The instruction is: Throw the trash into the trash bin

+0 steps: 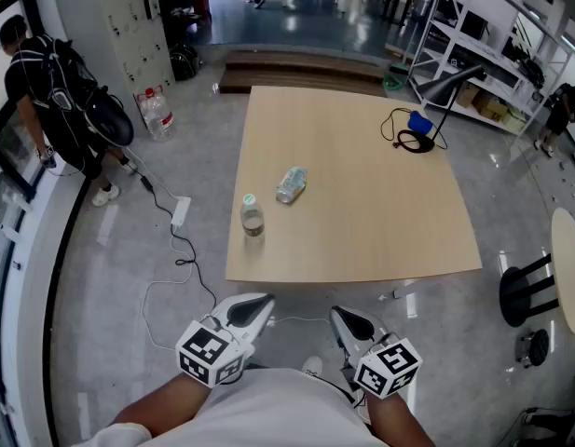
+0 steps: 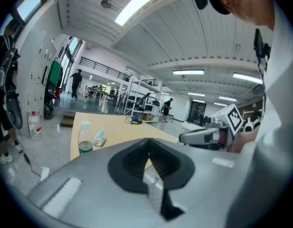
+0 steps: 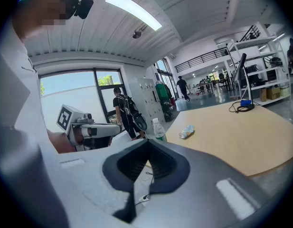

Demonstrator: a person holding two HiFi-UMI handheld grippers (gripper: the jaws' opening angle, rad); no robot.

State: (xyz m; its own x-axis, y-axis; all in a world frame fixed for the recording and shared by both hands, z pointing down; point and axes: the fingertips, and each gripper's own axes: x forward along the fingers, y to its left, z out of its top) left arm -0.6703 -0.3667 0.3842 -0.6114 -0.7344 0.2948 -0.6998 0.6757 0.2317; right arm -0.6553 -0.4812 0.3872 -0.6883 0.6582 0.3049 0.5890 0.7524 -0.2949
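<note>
Posture with nothing grasped: the left gripper (image 1: 253,305) and the right gripper (image 1: 349,320) hang side by side short of the near edge of the table (image 1: 362,236), each pointing slightly downward toward it. In both gripper views the jaws are clenched together with nothing between them. The trash lies on the table. A crushed plastic bottle (image 1: 291,184) rests on its side near the middle. An upright bottle (image 1: 253,216) with a pale cap and a little liquid stands nearer the front edge on the left, near the crushed one but not touching it. No trash bin appears in any view, so its place cannot be told. A lamp (image 1: 453,84) and a coiled cable (image 1: 395,119) occupy the far right corner, well apart from the bottles. Probable hazards are as follows. Jaws brought to a bottle while shut would push it rather than take it. The upright bottle stands between the left gripper and the crushed one, so a reach past it could tip it and send it rolling off the near edge. The crushed bottle looks thin and slick and may slip from a grip placed off its middle. On the floor to the left, a power strip (image 1: 181,212) and its cord (image 1: 186,245) lie loose and could catch a foot during the carry to a bin that is out of sight.
</note>
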